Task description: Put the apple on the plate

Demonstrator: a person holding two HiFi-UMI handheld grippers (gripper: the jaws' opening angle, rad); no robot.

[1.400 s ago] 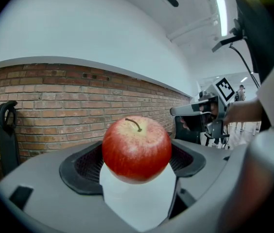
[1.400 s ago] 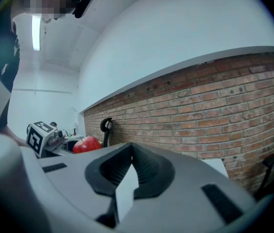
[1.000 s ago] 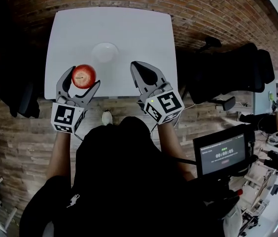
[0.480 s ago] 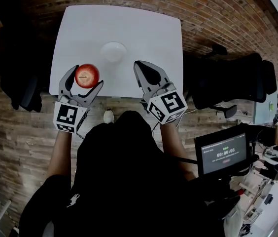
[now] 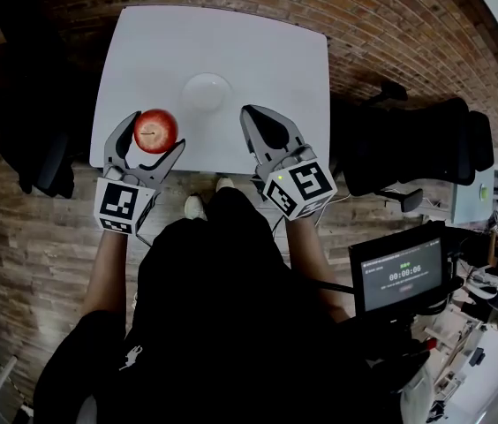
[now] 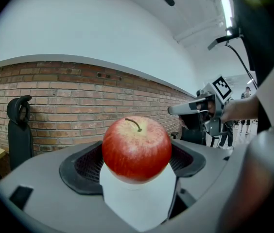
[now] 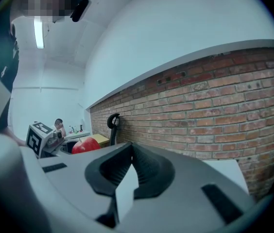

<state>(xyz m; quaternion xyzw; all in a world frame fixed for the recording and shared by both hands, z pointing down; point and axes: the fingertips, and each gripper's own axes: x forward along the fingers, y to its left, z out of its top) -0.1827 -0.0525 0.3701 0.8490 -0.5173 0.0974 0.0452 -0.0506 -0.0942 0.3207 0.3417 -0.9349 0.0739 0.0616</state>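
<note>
A red apple (image 5: 154, 131) sits between the jaws of my left gripper (image 5: 154, 133), which is shut on it over the near left part of the white table (image 5: 231, 42). In the left gripper view the apple (image 6: 137, 148) fills the middle, stem up, with a dark pad on either side. A small white plate (image 5: 207, 91) lies on the table just beyond, to the right of the apple. My right gripper (image 5: 251, 113) hovers at the table's near edge right of the plate, shut and holding nothing. From the right gripper view the apple (image 7: 84, 145) shows far left.
A black office chair (image 5: 426, 140) stands right of the table and a dark chair (image 5: 28, 104) to its left. A brick wall (image 5: 390, 25) runs behind the table. A screen with a timer (image 5: 401, 276) sits at my lower right.
The head view has shifted slightly. My right gripper has edged a little towards the plate. The left gripper keeps the apple in the same grip and has hardly moved.
</note>
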